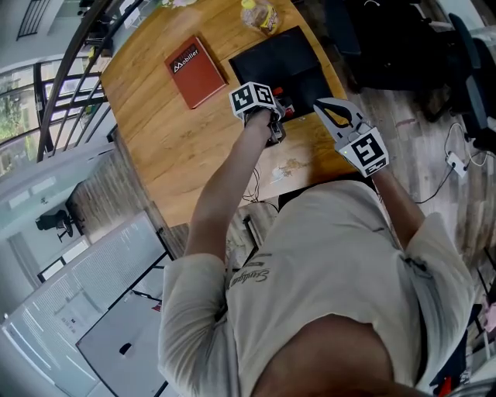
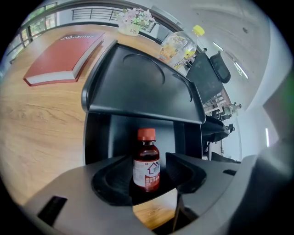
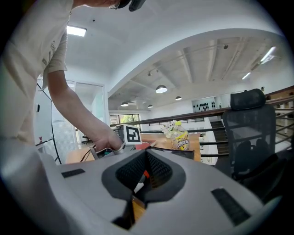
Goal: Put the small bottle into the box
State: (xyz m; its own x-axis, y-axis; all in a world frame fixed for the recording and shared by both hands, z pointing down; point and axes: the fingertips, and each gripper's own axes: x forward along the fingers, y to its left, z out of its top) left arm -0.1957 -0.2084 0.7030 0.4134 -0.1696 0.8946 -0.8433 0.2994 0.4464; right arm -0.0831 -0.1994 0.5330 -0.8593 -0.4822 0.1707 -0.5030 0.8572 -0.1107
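My left gripper (image 1: 280,113) (image 2: 146,182) is shut on the small bottle (image 2: 146,160), brown glass with a red cap and a white label, held upright. The bottle (image 1: 289,108) hangs at the near edge of the black box (image 1: 308,81), whose lid (image 2: 138,82) stands raised behind the dark inside (image 2: 117,135). My right gripper (image 1: 320,105) (image 3: 145,178) hovers just right of the box, shut with nothing between its jaws. In the right gripper view the left hand, its marker cube (image 3: 132,134) and a sliver of red cap show past the jaws.
A red book (image 1: 195,71) (image 2: 64,57) lies left of the box on the wooden table (image 1: 155,132). A yellow-capped drink bottle (image 1: 260,15) (image 2: 180,45) and flowers (image 2: 135,18) stand behind it. Papers (image 1: 291,167) lie at the near edge. A black office chair (image 3: 250,133) stands to the right.
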